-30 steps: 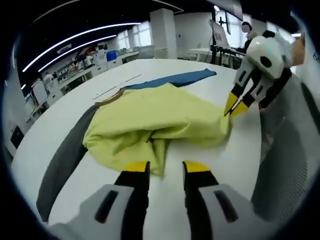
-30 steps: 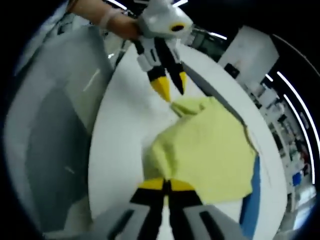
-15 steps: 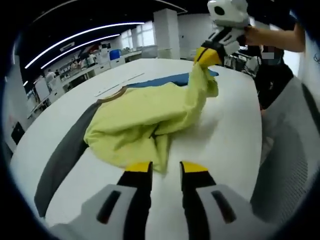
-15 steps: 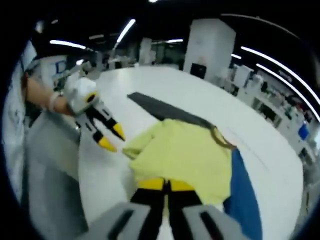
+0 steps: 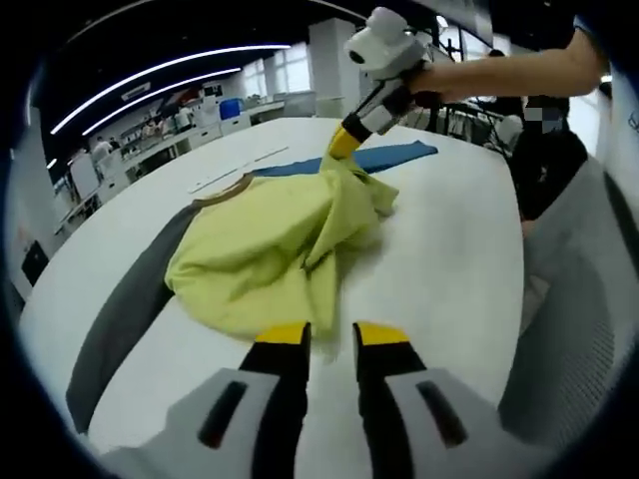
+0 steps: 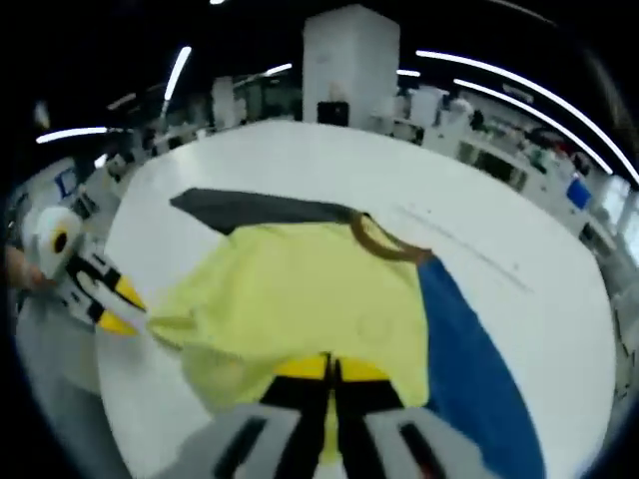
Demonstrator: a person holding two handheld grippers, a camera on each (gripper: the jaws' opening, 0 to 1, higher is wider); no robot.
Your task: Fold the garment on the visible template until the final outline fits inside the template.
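A yellow garment (image 5: 260,239) with a brown collar (image 5: 222,195) lies bunched on the white table (image 5: 449,259). A grey part (image 5: 130,309) and a blue part (image 5: 389,155) stretch out from it. My right gripper (image 5: 341,148) is shut on a yellow fold and holds it lifted over the far side of the garment. In the right gripper view its jaws (image 6: 331,367) are pressed together with the yellow garment (image 6: 300,289) around them. My left gripper (image 5: 331,334) stands open at the near hem, and its yellow tips (image 6: 122,305) are beside a corner of the cloth.
Thin marked lines (image 5: 235,172) run across the table beyond the collar. A grey chair (image 5: 569,299) stands close at the right edge, and a person (image 5: 544,130) is behind it. Benches and equipment fill the background.
My right gripper has lifted the yellow fold from the table's right side and carried it up and across towards the collar and blue part. The left gripper has stayed at the near hem, its jaws slightly closer together.
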